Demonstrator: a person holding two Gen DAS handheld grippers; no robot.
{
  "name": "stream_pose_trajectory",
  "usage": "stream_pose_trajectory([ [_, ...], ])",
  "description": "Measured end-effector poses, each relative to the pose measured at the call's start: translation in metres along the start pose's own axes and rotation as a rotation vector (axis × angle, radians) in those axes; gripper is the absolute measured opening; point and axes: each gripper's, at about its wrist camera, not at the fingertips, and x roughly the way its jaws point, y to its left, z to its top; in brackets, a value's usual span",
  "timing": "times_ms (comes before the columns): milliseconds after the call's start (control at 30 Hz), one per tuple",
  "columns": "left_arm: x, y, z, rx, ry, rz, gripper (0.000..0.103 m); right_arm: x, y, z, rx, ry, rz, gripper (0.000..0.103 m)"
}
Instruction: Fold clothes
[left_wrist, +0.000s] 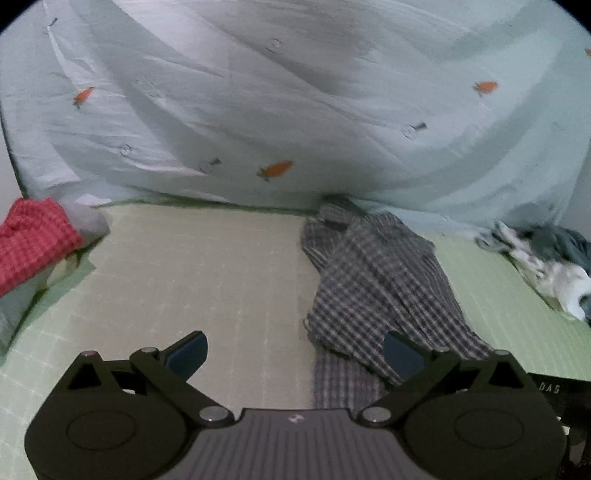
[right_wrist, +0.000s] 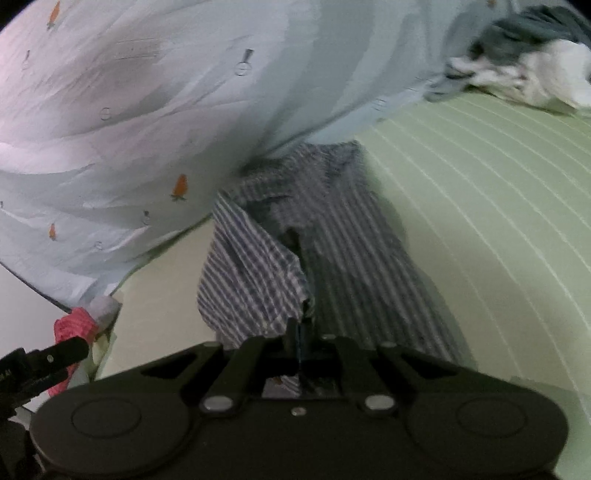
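Grey-and-white checked cotton shirt (right_wrist: 332, 236) lies rumpled on the pale green gridded mat (right_wrist: 480, 221), its far end against the light blue carrot-print sheet (left_wrist: 295, 110). Right gripper (right_wrist: 301, 332) is clamped tight on a shirt edge, fabric lifted at the tips. Left gripper (left_wrist: 295, 354) is wide open, holding nothing, above the mat beside the shirt. White letters "DAS" (left_wrist: 549, 388) readable on black at the right edge; rest cut off.

Your right gripper (right_wrist: 300, 343) hides the pinched edge of the checked shirt (right_wrist: 332, 251). The red cloth (left_wrist: 33, 240) runs off the frame; the grey-white pile (right_wrist: 524, 62) is blurred.
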Motion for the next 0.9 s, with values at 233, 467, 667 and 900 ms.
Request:
stream_pose_trajectory([
  [233, -0.01, -0.009, -0.028, -0.003, 0.056, -0.011, 0.101, -0.036, -0.019, -0.034, 0.055, 0.038, -0.035, 0.001],
  [467, -0.017, -0.014, -0.047, -0.005, 0.094, -0.008, 0.101, -0.054, -0.045, -0.06, 0.142, 0.103, -0.045, 0.001],
  [667, -0.025, -0.014, -0.057, 0.004, 0.111, 0.01, 0.101, -0.039, -0.06, -0.067, 0.265, 0.155, 0.004, 0.043],
  [900, -0.039, -0.007, -0.065, 0.005, 0.112, 0.06, 0.101, -0.008, -0.064, -0.07, 0.342, 0.205, 0.057, 0.051],
])
